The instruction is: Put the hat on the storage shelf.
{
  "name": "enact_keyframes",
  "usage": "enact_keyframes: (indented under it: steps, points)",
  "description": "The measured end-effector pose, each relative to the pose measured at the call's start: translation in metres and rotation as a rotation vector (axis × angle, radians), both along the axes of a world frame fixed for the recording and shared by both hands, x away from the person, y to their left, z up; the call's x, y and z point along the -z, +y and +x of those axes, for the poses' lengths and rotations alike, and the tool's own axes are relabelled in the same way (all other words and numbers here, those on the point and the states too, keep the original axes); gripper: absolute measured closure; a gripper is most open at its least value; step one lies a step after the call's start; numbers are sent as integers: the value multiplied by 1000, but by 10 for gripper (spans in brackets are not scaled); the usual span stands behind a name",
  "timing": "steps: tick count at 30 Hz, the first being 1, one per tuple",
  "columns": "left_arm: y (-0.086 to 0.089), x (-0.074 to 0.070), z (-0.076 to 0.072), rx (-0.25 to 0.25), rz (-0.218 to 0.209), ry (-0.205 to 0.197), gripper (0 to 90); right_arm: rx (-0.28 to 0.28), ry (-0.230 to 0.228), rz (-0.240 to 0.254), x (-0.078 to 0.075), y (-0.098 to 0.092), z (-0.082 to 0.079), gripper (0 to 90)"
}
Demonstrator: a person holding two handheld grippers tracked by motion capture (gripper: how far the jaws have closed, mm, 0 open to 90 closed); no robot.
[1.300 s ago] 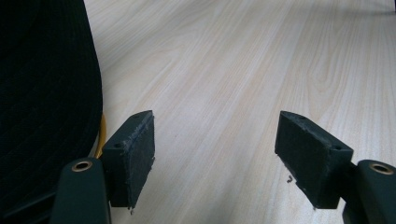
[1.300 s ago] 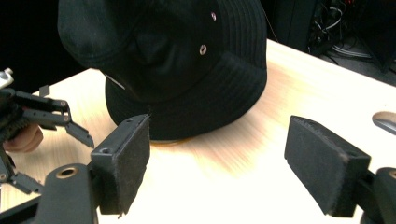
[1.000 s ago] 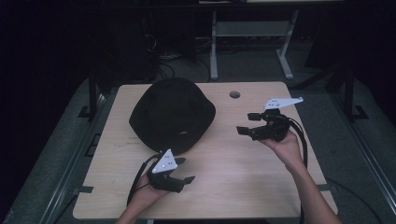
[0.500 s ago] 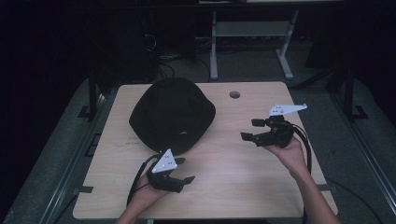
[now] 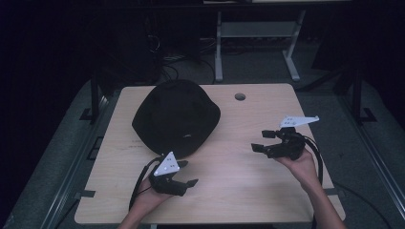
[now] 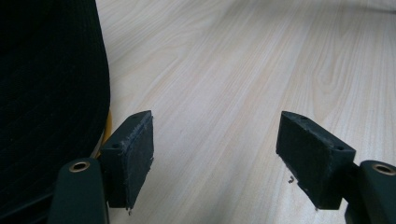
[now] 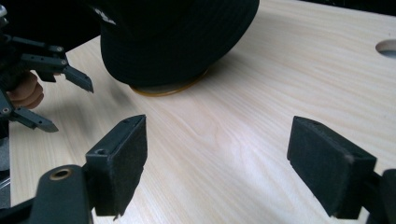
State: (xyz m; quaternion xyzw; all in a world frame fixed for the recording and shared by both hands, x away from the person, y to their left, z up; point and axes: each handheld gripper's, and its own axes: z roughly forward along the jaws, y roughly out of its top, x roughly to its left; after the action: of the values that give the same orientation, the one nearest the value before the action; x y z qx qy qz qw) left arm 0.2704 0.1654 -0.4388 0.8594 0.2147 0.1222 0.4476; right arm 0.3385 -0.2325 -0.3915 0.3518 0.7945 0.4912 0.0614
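Observation:
A black cap (image 5: 175, 117) lies crown up at the back left of the light wooden table (image 5: 239, 191). My left gripper (image 5: 188, 172) rests low on the table just in front of the cap, open, nothing between its pads. In the left gripper view the left gripper (image 6: 222, 158) has the cap (image 6: 46, 93) beside its left pad, with a yellow rim (image 6: 108, 126) under the cap's edge. My right gripper (image 5: 260, 140) hovers at the right, open and empty, pointing left at the cap (image 7: 177, 37). The right gripper view also shows the left gripper (image 7: 67, 105).
A round cable hole (image 5: 239, 96) sits near the table's back edge. Bare wood lies between the two grippers. Behind the table stand a white desk frame (image 5: 258, 33) and cables on a dark floor.
The right gripper has come down and a little nearer to the person, still open. The left gripper and the cap have stayed put.

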Motion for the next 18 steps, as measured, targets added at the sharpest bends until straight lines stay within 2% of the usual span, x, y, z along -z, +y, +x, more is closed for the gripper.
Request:
enact_keyframes:
  steps: [18]
  points:
    - [0,1,0,-6,-6,4,271,18,44,12,28,-20,-22,193]
